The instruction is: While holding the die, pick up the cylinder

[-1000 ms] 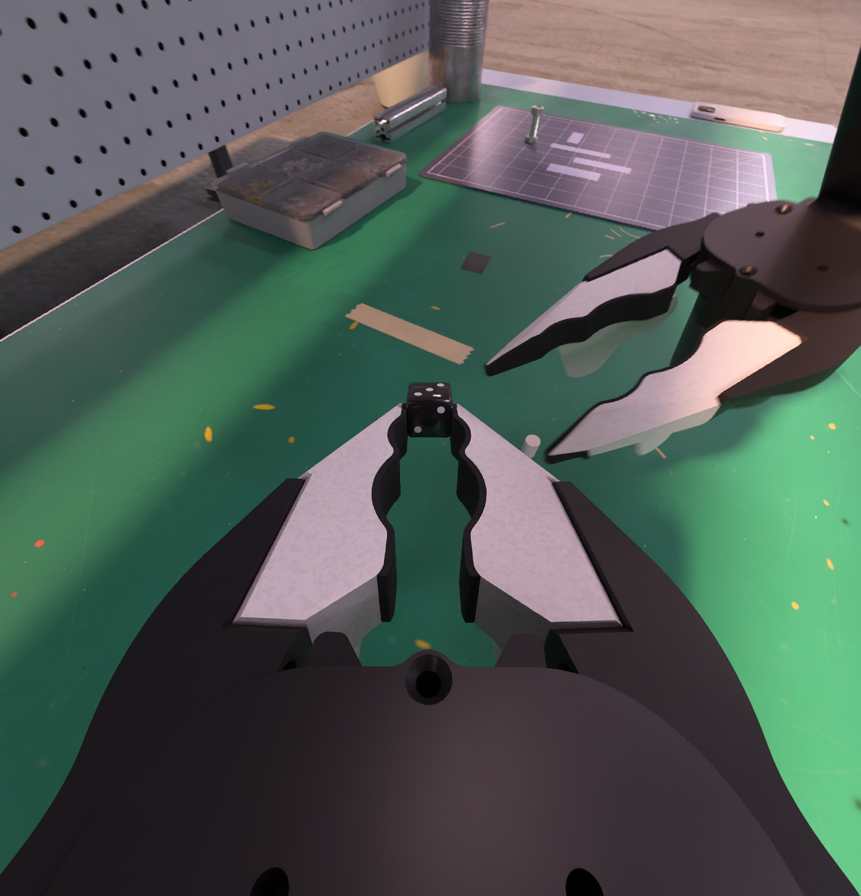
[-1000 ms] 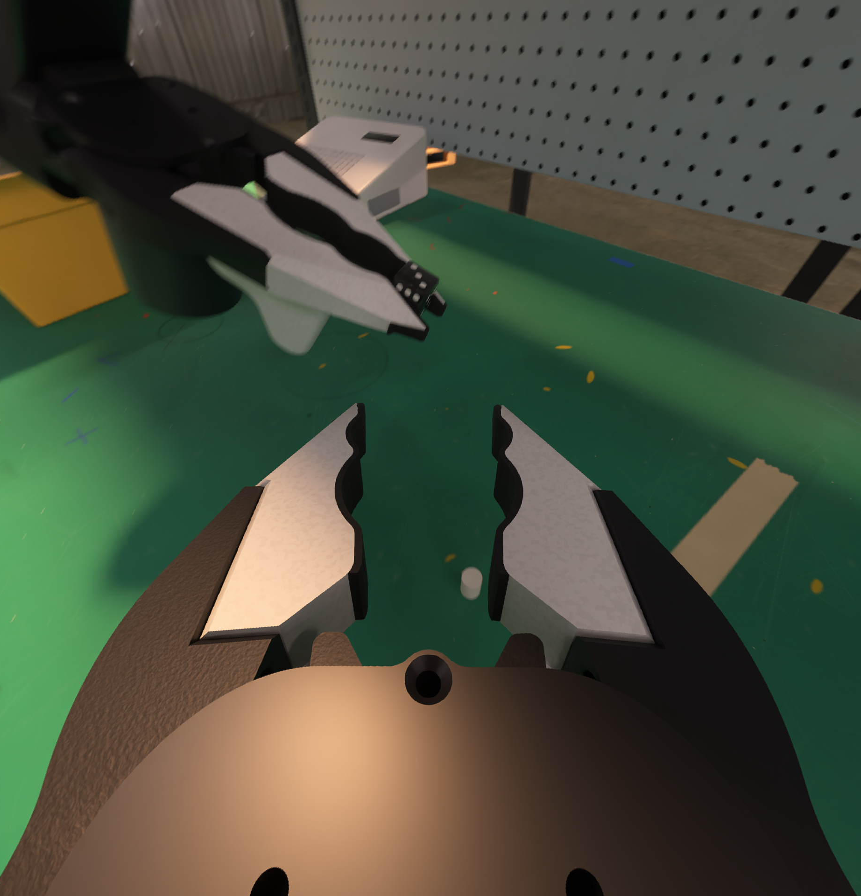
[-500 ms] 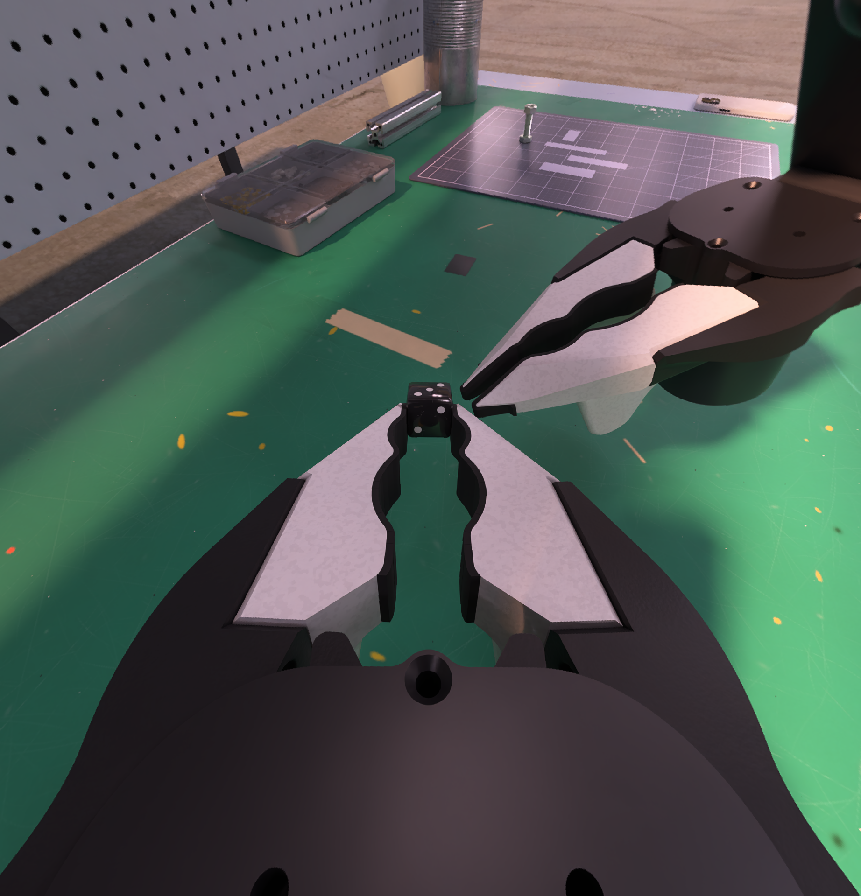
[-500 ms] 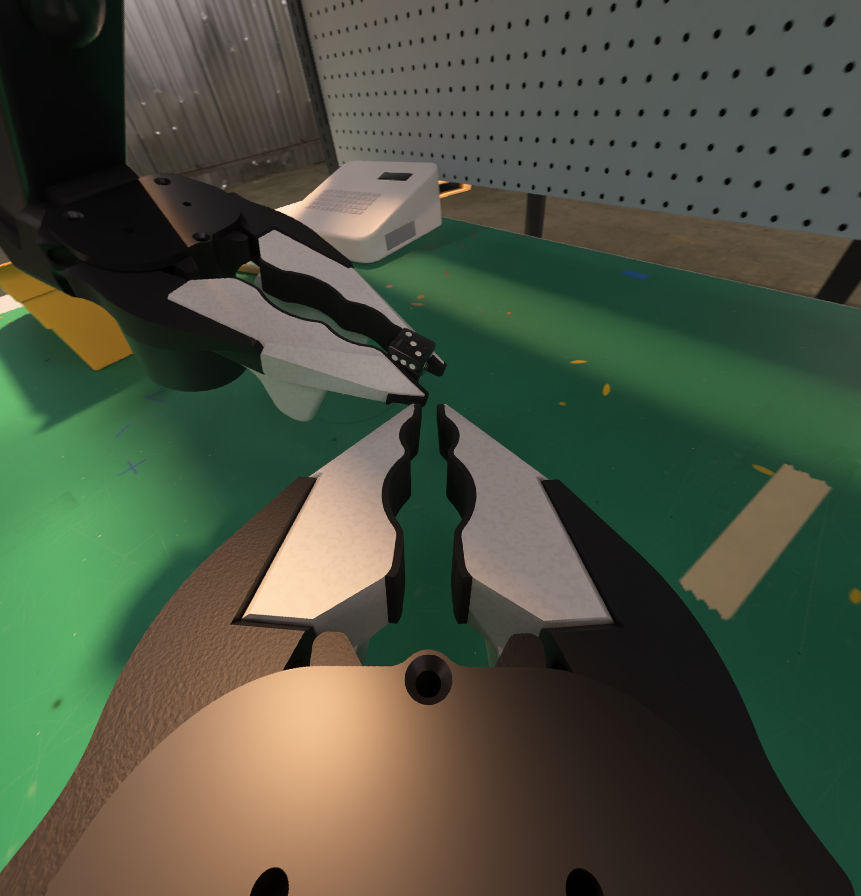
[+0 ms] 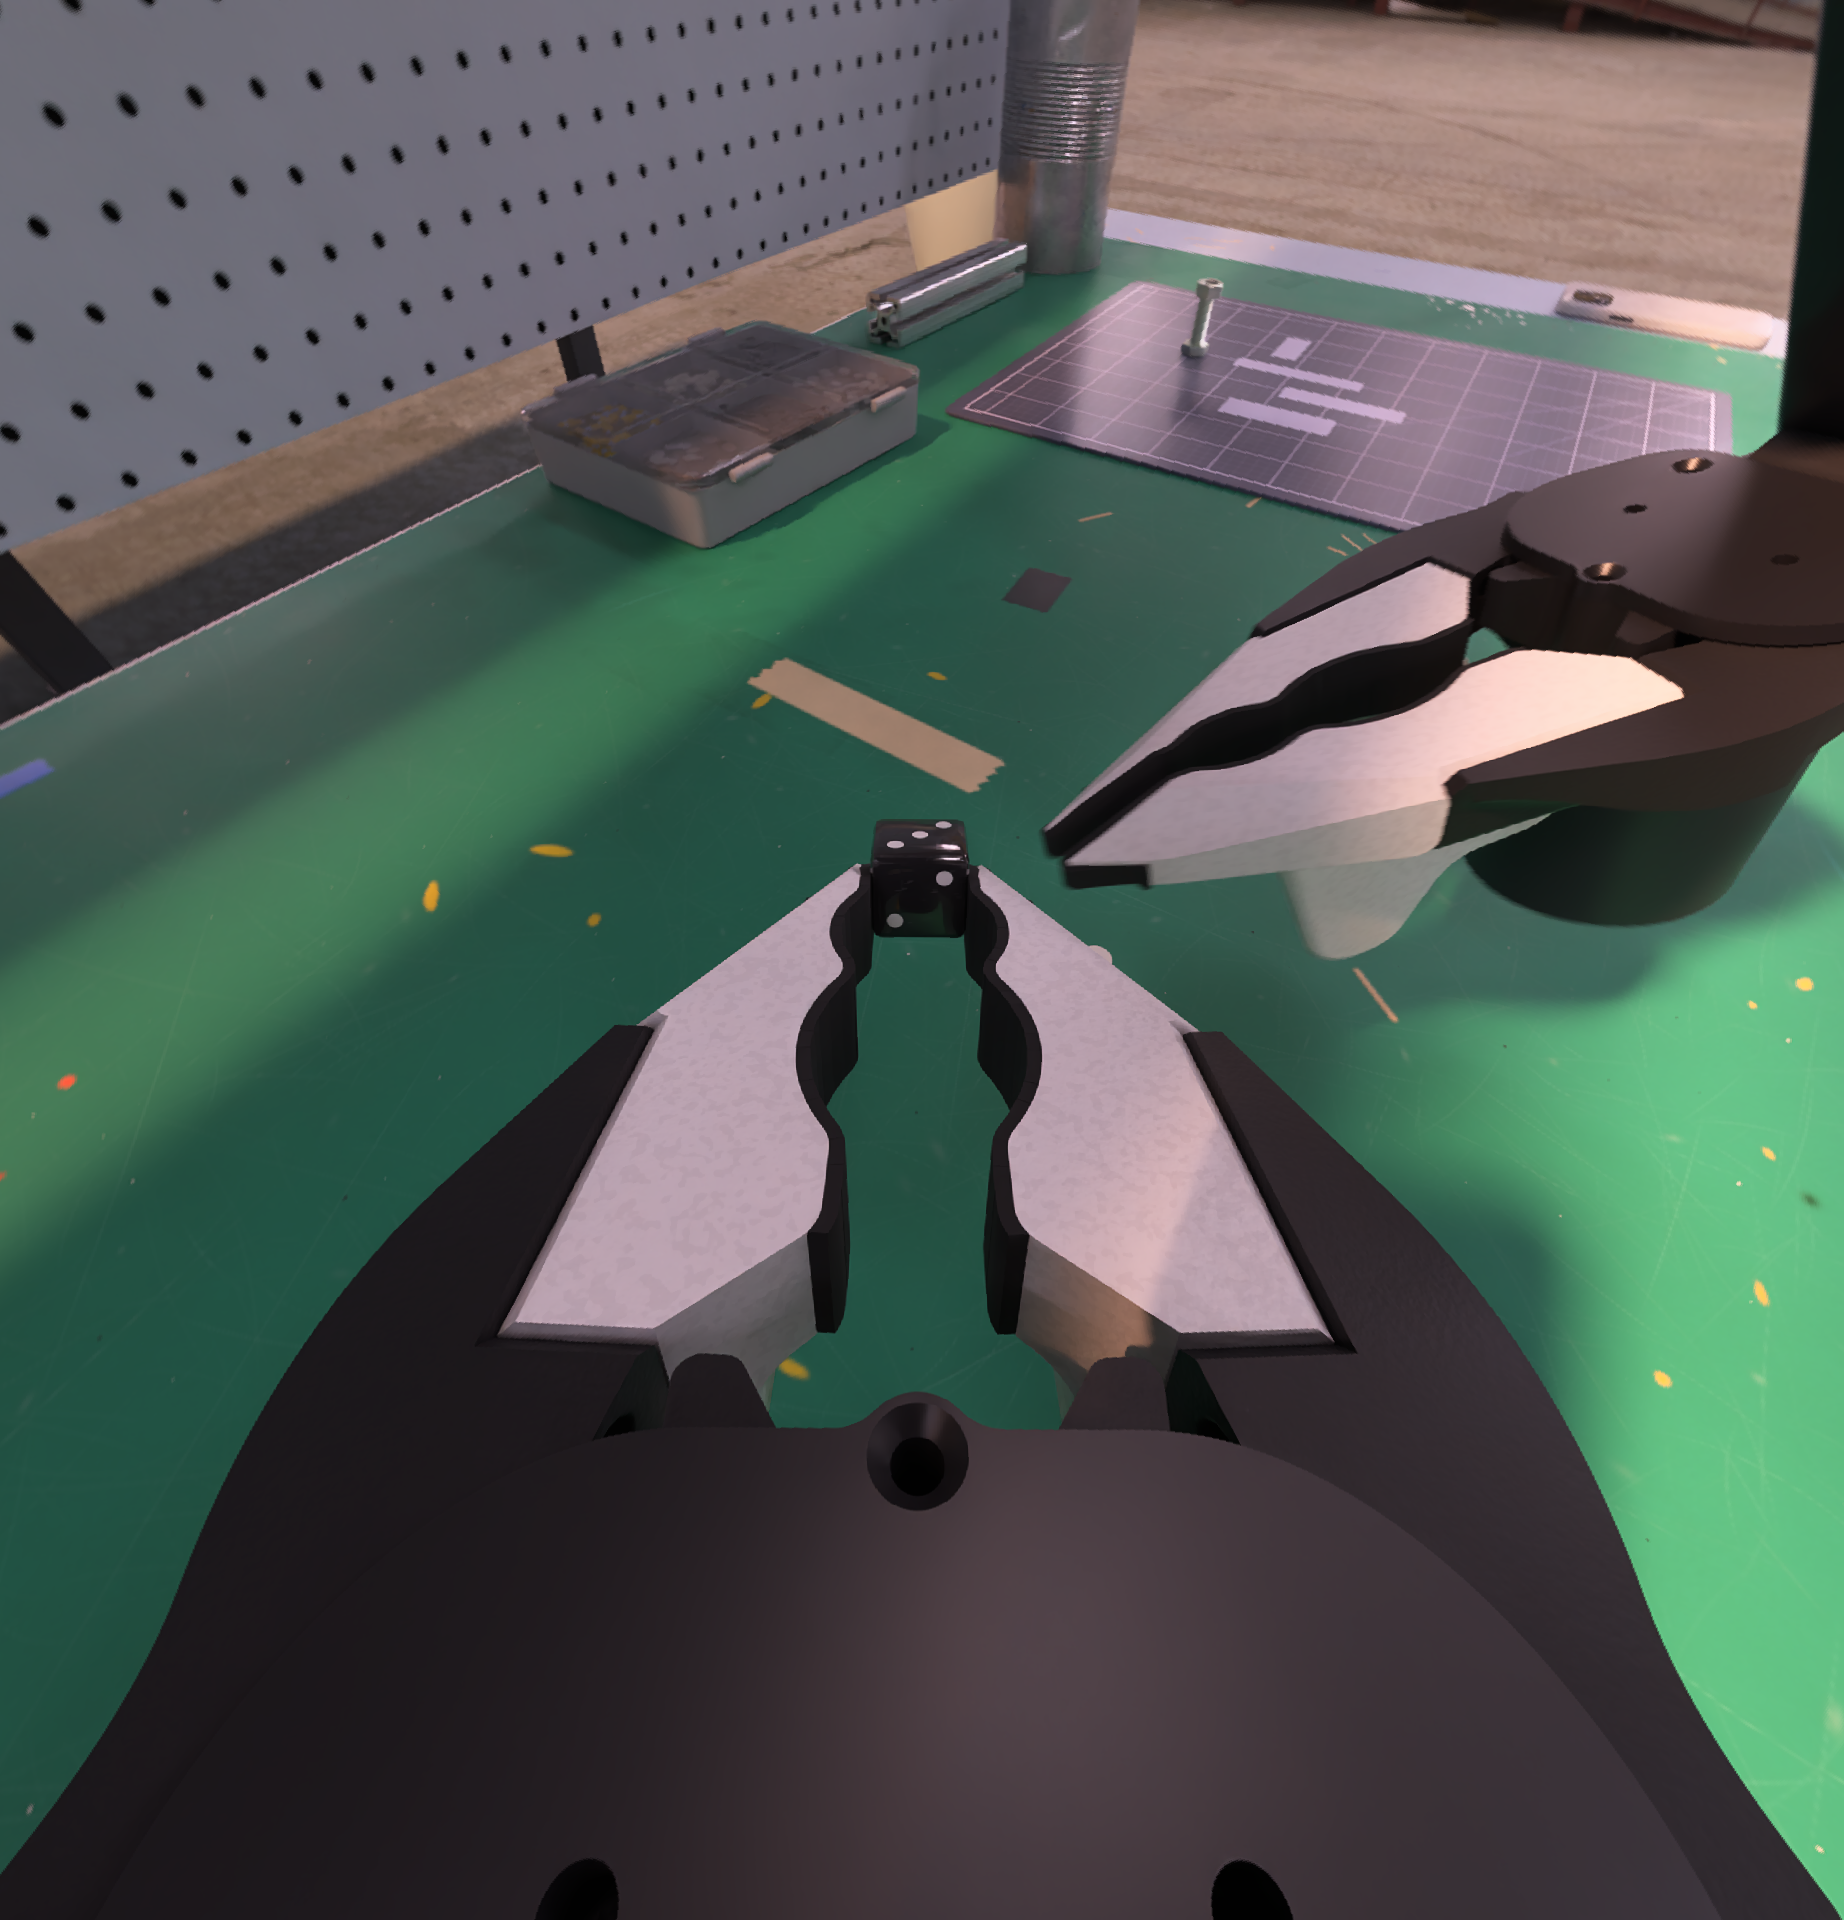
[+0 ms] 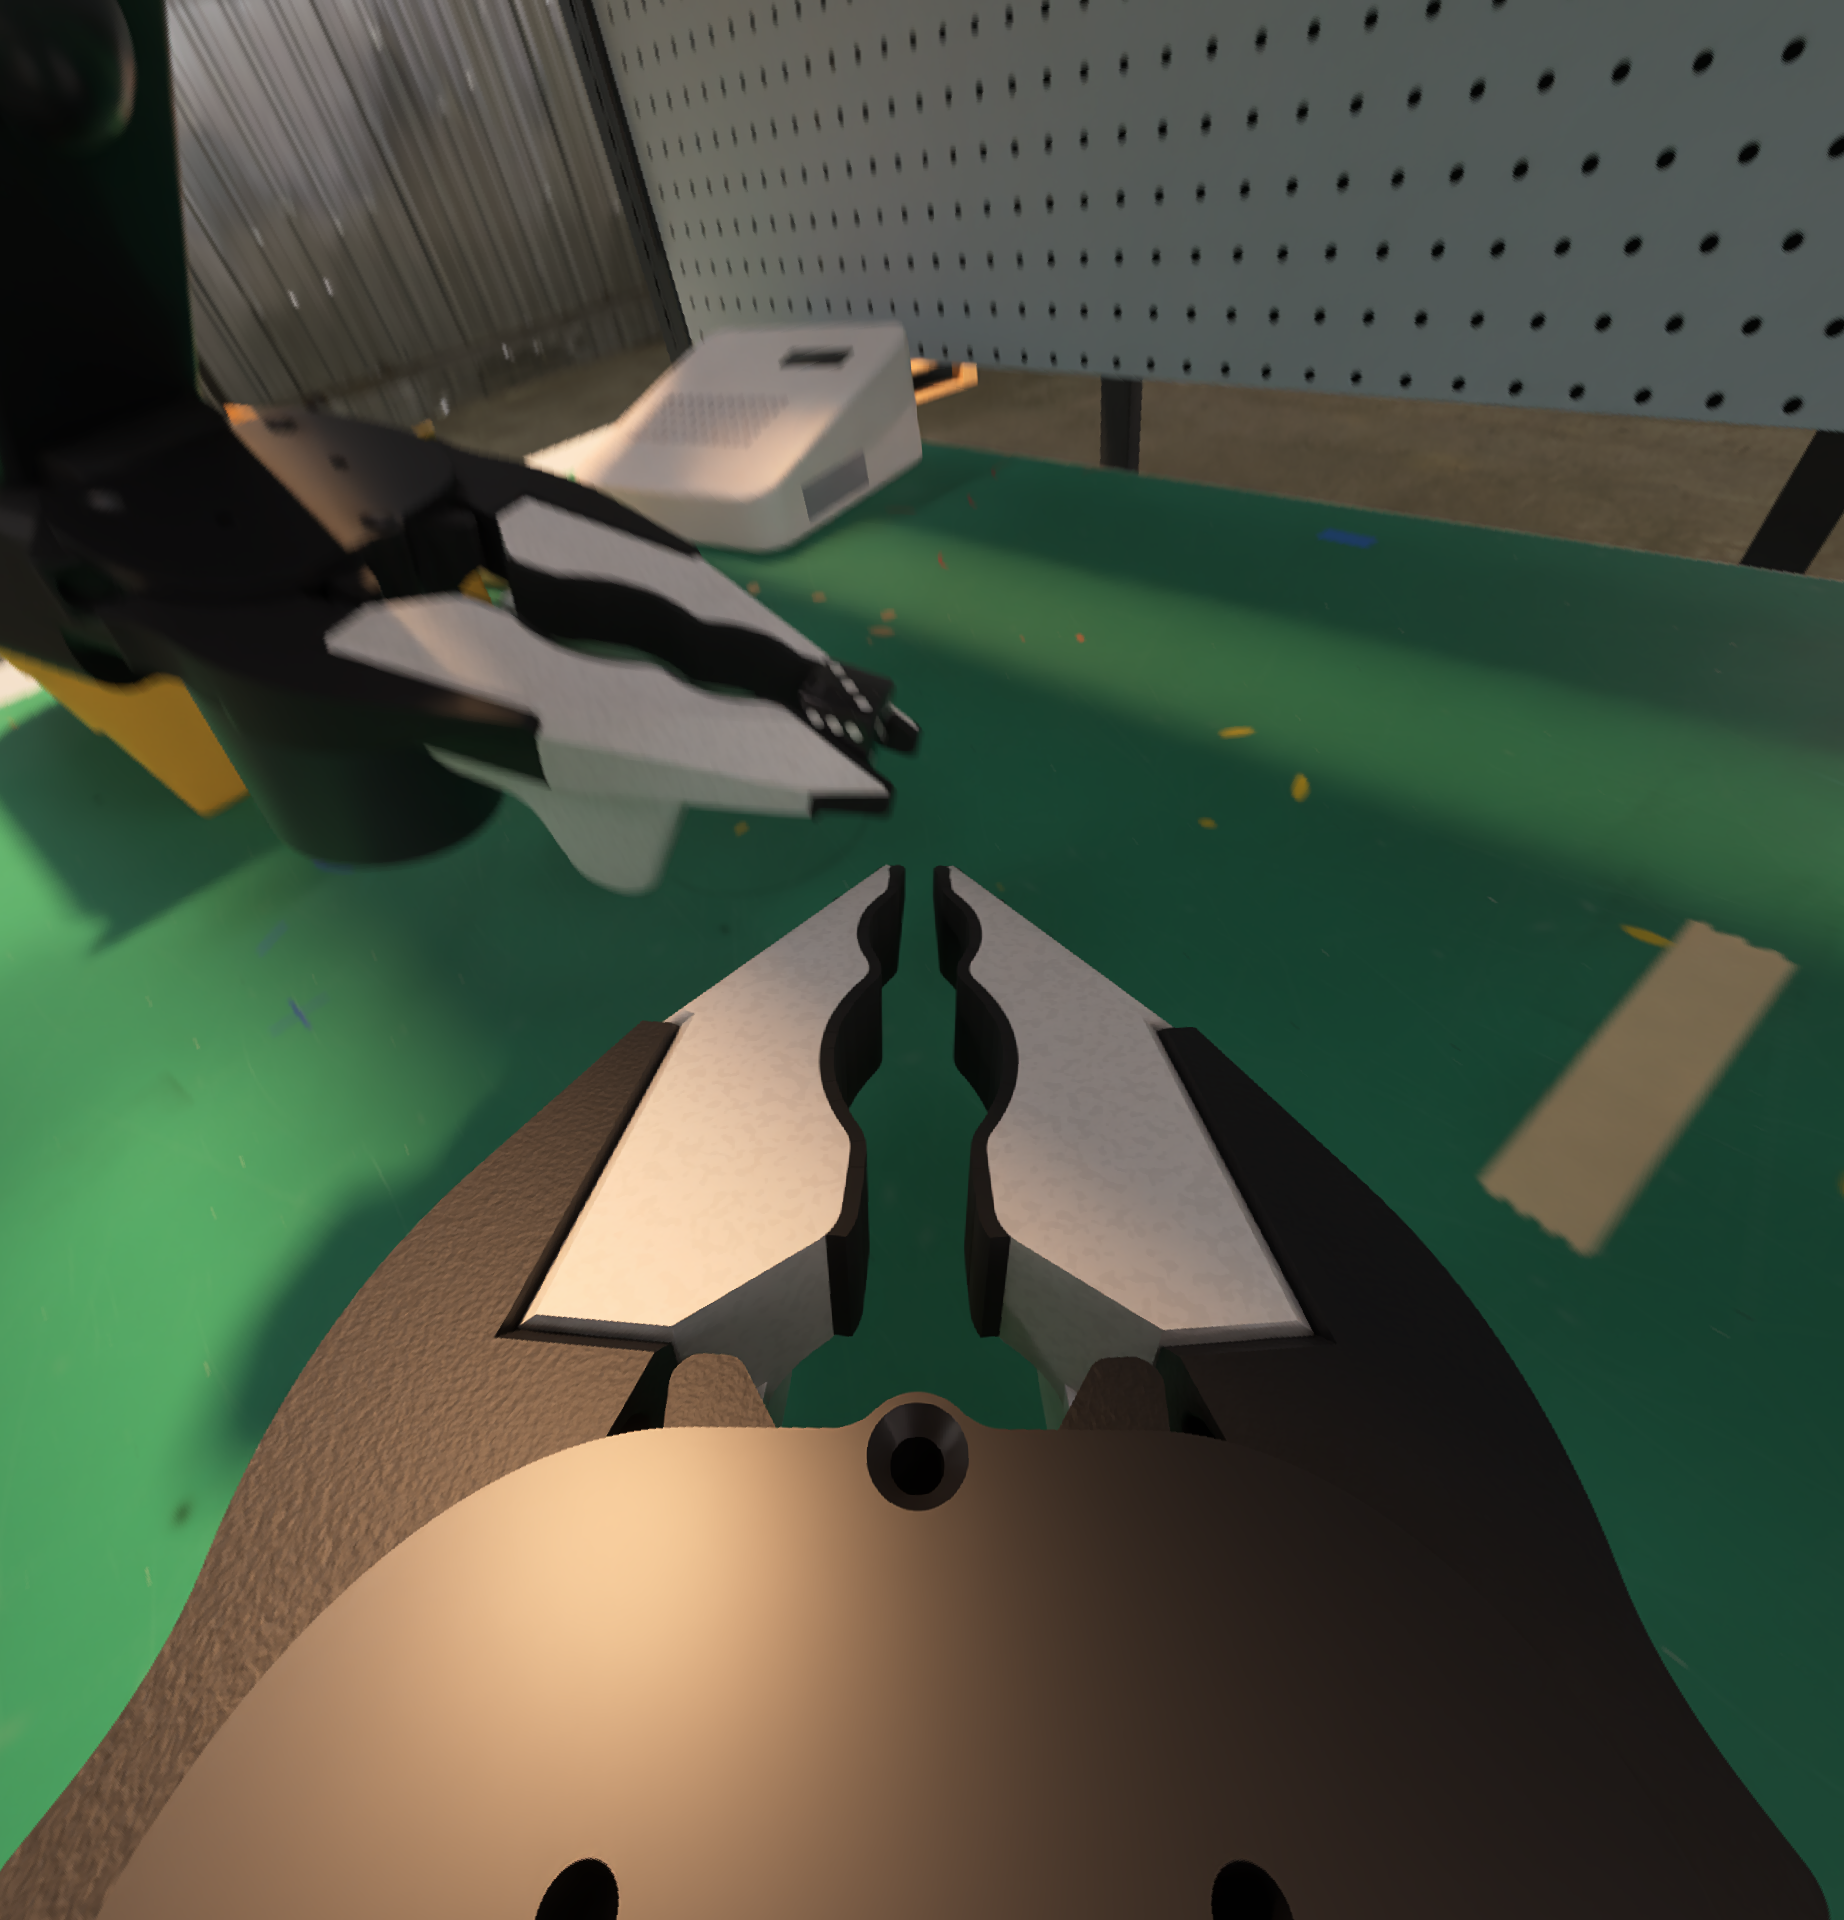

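Observation:
My left gripper (image 5: 918, 883) is shut on a black die (image 5: 918, 878) with white pips, held at the fingertips above the green mat. It also shows in the right wrist view (image 6: 882, 764), with the die (image 6: 845, 707) in its tips. My right gripper (image 6: 918, 878) has its jaws almost together with only green mat showing in the narrow gap. In the left wrist view it (image 5: 1058, 857) hovers just right of the die. A small white bit (image 5: 1102, 953) peeks out beside my left gripper's right finger; it may be the cylinder.
A clear-lidded parts box (image 5: 726, 426), a grey cutting mat (image 5: 1417, 436) with a bolt (image 5: 1202, 317), a metal tube (image 5: 1063, 125) and an aluminium bar (image 5: 949, 291) stand at the back. A tape strip (image 5: 876, 722) lies ahead. A white device (image 6: 762, 436) sits by the pegboard.
My right gripper closed from wide open, rose off the mat and now sits a little farther right of the die. The cylinder no longer shows between its fingers. My left gripper kept the die.

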`<state>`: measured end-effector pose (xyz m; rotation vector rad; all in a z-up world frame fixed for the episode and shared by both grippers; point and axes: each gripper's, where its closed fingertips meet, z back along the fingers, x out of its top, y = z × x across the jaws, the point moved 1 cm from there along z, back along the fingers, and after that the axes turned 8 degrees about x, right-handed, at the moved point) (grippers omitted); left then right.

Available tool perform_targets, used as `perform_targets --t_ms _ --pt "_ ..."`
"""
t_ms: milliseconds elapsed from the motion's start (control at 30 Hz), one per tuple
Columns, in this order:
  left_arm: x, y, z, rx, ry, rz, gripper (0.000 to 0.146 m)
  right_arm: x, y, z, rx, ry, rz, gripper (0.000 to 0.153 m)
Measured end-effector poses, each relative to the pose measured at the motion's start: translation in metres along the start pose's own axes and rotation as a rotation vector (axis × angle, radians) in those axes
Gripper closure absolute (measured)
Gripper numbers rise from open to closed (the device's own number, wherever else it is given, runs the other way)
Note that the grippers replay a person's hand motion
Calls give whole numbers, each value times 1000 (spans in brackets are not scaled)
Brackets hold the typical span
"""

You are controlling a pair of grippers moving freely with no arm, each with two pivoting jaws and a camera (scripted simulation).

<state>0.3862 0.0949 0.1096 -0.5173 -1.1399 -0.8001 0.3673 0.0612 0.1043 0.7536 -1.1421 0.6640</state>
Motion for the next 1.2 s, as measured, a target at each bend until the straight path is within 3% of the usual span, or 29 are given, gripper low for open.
perform_targets --t_ms 167,267,400,500,633,967,1200 --pt "-2 15 9 10 4 66 130 -36 -24 37 -22 256 93 124" --pt "0 21 16 -7 -4 105 130 -60 -34 43 -33 366 154 129" --pt "1 29 18 3 -6 132 130 -80 -34 27 53 486 190 132" --pt "-3 33 16 13 4 148 130 -86 -41 17 45 560 273 135" --pt "-5 34 17 11 4 164 130 -87 -38 12 115 582 253 143" --pt "-6 39 13 -3 5 183 130 -87 -37 9 139 578 208 143" --pt "-6 40 13 -1 16 203 130 -69 -39 7 -39 550 401 143"
